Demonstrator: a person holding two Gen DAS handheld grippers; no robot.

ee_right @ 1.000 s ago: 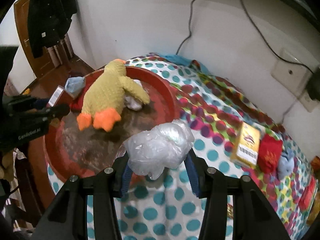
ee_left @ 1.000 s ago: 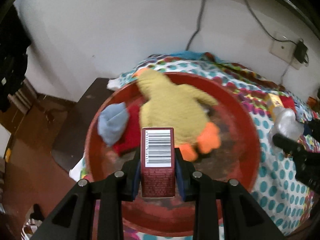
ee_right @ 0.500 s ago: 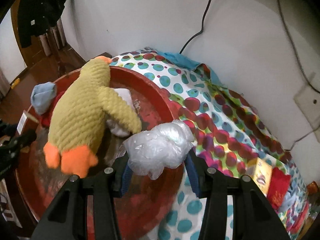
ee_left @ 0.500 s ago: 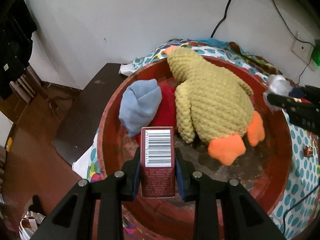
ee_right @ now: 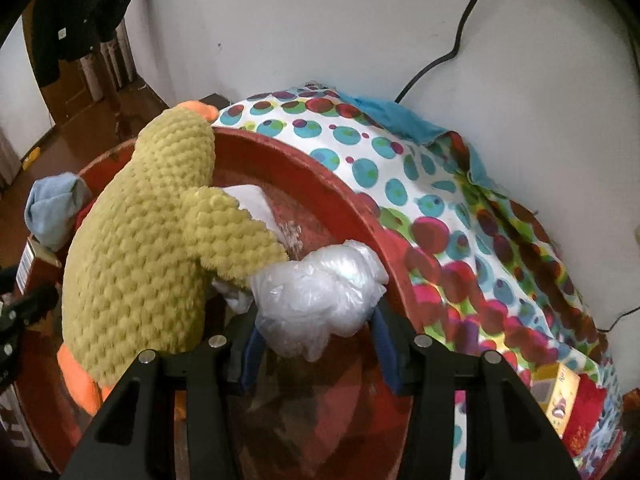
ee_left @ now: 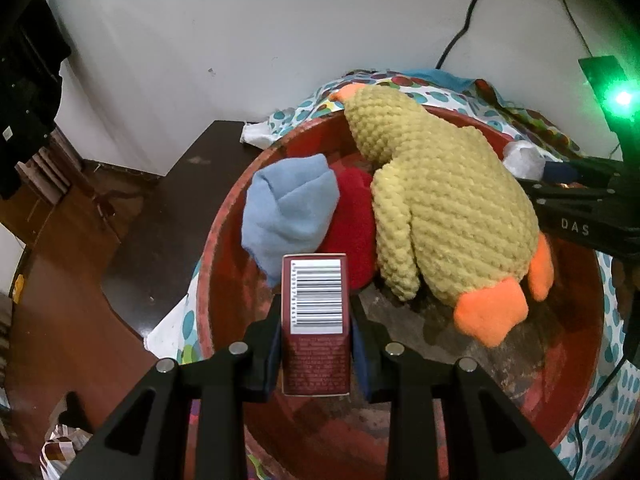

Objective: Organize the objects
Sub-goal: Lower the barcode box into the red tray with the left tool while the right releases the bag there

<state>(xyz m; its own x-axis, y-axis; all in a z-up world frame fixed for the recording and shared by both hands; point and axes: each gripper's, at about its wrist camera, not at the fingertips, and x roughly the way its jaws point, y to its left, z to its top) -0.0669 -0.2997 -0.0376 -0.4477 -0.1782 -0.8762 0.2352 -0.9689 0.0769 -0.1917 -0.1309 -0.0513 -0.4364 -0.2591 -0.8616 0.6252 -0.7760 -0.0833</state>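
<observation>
At the far left of the left wrist view, dark clothing [ee_left: 24,92] hangs by the wall above a brown wooden floor [ee_left: 60,312], and a dark low cabinet top [ee_left: 172,216] sits just left of the big red basin [ee_left: 212,280]. The left gripper [ee_left: 315,320] has its fingers [ee_left: 269,340] closed narrow on a dark red carton [ee_left: 316,364], held upright with its white barcode label facing the camera, over the near left part of the basin. Just beyond the carton lies a light blue cloth [ee_left: 288,208], touching a red cloth [ee_left: 356,216] to its right. Right of those, a yellow knitted duck toy [ee_left: 444,204] lies in the basin with its orange beak over the far rim and its orange feet [ee_left: 492,312] toward the near right. At the right edge the right gripper [ee_left: 532,168] reaches in from the side, with a green light [ee_left: 622,98] glowing above it. In the right wrist view, the duck [ee_right: 140,264] fills the left side, and a white crumpled thing [ee_right: 252,204] lies under its wing. The right gripper [ee_right: 316,320] holds a crumpled clear plastic bag [ee_right: 320,296] between its fingers [ee_right: 386,344], which stand moderately apart around the bundle, above the basin's inside near its right rim [ee_right: 360,216]. Right of the basin, the spotted multicolour cloth [ee_right: 460,216] covers the worktop, and a yellow box [ee_right: 556,396] touching a red pouch [ee_right: 588,420] lies at the near right.
</observation>
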